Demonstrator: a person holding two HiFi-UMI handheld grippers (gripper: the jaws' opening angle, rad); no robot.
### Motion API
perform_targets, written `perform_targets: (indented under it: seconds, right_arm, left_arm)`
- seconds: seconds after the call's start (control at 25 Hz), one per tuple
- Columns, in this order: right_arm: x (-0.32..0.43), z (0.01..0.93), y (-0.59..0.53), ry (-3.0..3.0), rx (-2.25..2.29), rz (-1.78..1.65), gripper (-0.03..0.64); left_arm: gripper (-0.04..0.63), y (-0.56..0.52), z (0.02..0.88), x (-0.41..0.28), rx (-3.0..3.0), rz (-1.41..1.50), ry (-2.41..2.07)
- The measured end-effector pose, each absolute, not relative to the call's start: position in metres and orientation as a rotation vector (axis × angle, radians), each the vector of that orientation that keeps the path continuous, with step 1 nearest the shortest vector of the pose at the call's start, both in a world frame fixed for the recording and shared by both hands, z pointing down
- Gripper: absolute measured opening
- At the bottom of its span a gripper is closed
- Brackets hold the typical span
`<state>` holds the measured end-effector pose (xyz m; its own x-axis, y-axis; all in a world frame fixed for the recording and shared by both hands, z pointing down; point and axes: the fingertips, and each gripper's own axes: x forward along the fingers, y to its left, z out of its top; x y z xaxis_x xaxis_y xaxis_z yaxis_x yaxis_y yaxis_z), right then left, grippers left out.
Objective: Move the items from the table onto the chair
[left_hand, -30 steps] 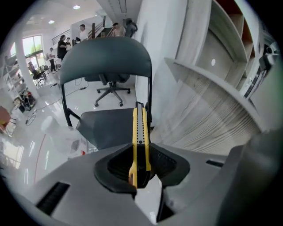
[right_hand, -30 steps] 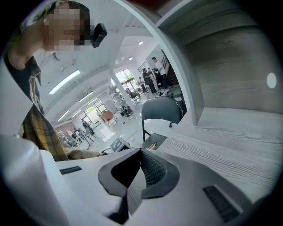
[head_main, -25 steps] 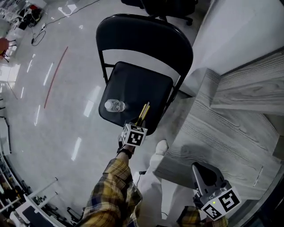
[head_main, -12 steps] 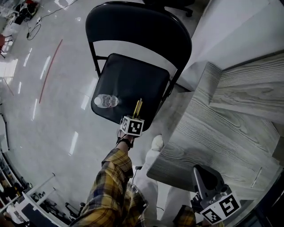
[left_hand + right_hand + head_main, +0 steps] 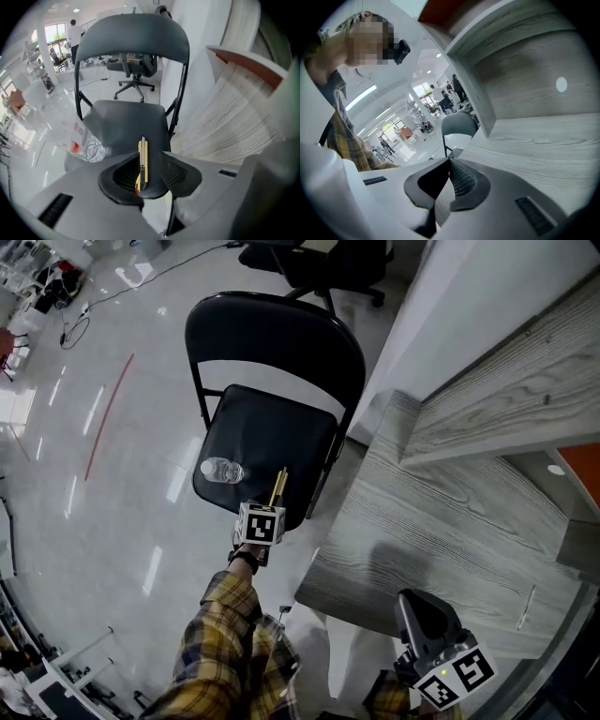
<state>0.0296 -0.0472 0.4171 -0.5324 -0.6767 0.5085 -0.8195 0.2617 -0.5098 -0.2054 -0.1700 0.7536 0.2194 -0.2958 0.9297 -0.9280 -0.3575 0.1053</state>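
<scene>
My left gripper (image 5: 270,506) hangs over the front of the chair (image 5: 272,427) seat at centre frame. Its jaws have just been opening and now stand apart, with the yellow utility knife (image 5: 279,486) between them, apparently lying on the seat beside the plastic bottle (image 5: 222,470). To finish this release cleanly, I judge I should lift straight up so neither pad drags the knife off the seat's edge, while my right gripper (image 5: 419,604) waits closed and empty over the tabletop (image 5: 450,521) at lower right.
</scene>
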Motion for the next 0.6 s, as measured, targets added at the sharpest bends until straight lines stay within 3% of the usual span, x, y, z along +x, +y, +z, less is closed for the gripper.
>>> perform_targets:
  seconds: [0.28, 0.6]
  right_arm:
    - [0.074, 0.341, -0.022, -2.423, 1.505, 1.002, 0.017]
    - [0.155, 0.282, 0.042, -2.400, 1.686, 0.859, 0.018]
  left_arm:
    - [0.049, -0.165, 0.599, -0.184, 1.986, 1.012, -1.226]
    - [0.005, -0.110, 0.408, -0.085, 2.291, 0.765, -1.177]
